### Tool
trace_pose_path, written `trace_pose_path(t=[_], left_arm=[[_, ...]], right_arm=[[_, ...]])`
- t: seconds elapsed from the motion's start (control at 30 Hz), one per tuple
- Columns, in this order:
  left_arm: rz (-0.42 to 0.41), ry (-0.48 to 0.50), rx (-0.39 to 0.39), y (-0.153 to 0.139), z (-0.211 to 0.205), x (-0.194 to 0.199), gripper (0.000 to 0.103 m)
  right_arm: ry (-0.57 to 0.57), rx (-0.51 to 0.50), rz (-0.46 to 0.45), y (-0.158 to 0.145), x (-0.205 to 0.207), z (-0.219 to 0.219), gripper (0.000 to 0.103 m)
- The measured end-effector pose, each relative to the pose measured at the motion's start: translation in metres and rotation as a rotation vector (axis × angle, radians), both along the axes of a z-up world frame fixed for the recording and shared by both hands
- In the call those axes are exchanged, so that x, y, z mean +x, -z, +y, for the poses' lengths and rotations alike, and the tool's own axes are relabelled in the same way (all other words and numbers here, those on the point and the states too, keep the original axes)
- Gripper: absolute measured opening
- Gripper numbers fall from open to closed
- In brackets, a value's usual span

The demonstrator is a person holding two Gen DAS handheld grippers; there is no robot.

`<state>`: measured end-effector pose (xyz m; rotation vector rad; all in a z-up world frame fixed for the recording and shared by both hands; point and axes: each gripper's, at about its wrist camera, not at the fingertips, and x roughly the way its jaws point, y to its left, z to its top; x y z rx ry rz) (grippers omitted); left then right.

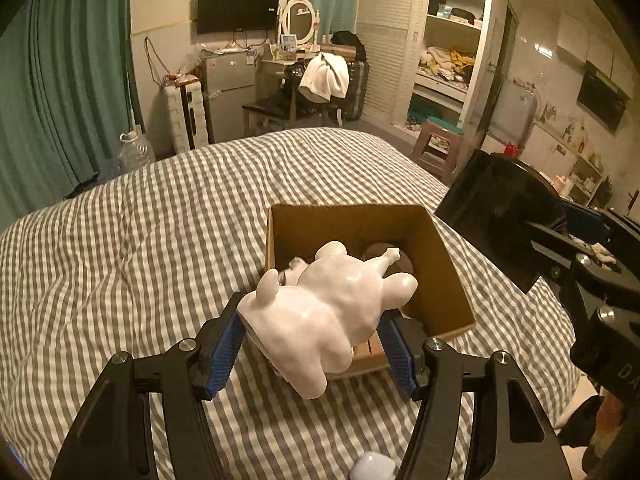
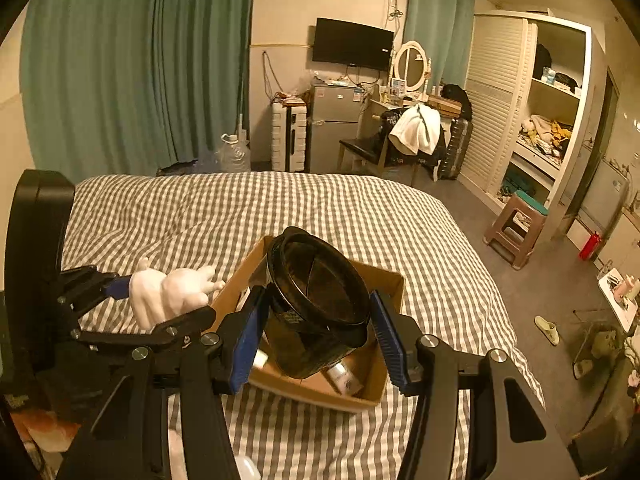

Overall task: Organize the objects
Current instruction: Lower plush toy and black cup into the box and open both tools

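Cardboard box [image 1: 436, 280] stands open on the bed [image 1: 160, 220], on the grey-and-white checked cover, near the bed's right edge. The left gripper [image 1: 312, 340] pinches a glossy white animal figurine [image 1: 332, 308] between its two blue pads [image 1: 224, 356]; the figurine is held in the air over the near left corner of the box, with its legs pointing away from the camera. The right gripper [image 2: 316, 336] clamps a dark translucent plastic cup [image 2: 316, 300] between its blue pads [image 2: 244, 344]. The cup is tilted, with its open mouth turned up and toward the camera, and it hangs over the inside of the box. In the box lie some small objects, among them a small white bottle [image 2: 344, 376] near the front wall; what the others are I cannot tell. At the near edge of the bed, between the fingers of the left gripper, lies a small white case [image 1: 372, 466]. Behind the bed stand green curtains [image 2: 132, 60], a small fridge [image 2: 332, 128] and a plastic stool [image 2: 516, 224] on the floor.
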<state>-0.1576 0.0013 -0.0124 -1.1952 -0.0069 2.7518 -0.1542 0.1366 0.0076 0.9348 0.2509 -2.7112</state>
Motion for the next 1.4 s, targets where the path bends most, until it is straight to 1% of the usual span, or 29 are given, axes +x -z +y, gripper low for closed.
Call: trace_pose_path(t=[0.17,0.37,0.47,0.6,0.73,0.83,0.9,0.97,1.1,1.17,1.27,1.33,1.4], left_arm=[[0.011,0.009,-0.008,0.005,0.005,-0.034,0.065],[0.028,0.058,-0.027,0.019,0.015,-0.076,0.065],[0.001,0.075,0.003,0.030,0.016,-0.099,0.065],[-0.032,0.085,-0.015,0.050,0.022,-0.123,0.065],[-0.068,0.110,-0.034,0.073,0.025,-0.136,0.065],[-0.072,0.144,-0.050,0.086,0.026,-0.140,0.065],[-0.059,0.166,-0.065,0.089,0.027,-0.137,0.065],[-0.052,0.190,-0.063,0.091,0.030,-0.135,0.065],[-0.056,0.194,-0.034,0.091,0.031,-0.131,0.065],[-0.066,0.193,-0.028,0.089,0.032,-0.130,0.066],[-0.046,0.194,-0.019,0.078,0.031,-0.124,0.069],[-0.034,0.194,-0.012,0.070,0.032,-0.121,0.083],[-0.013,0.180,-0.007,0.059,0.032,-0.115,0.086]], right_arm=[[0.048,-0.005,-0.016,0.003,-0.027,0.000,0.053],[0.110,-0.013,-0.073,0.022,-0.070,0.006,0.053],[0.143,0.002,-0.107,0.038,-0.093,0.008,0.053],[0.176,0.020,-0.144,0.059,-0.117,0.009,0.053],[0.198,0.031,-0.191,0.083,-0.138,0.008,0.053],[0.204,0.059,-0.223,0.098,-0.150,0.007,0.053],[0.210,0.068,-0.237,0.107,-0.153,0.007,0.053],[0.214,0.066,-0.247,0.112,-0.154,0.008,0.053],[0.222,0.060,-0.237,0.114,-0.152,0.010,0.053],[0.239,0.030,-0.217,0.107,-0.146,0.015,0.053],[0.245,-0.017,-0.198,0.094,-0.138,0.023,0.053],[0.244,-0.045,-0.182,0.081,-0.131,0.029,0.053],[0.249,-0.060,-0.164,0.068,-0.124,0.035,0.056]])
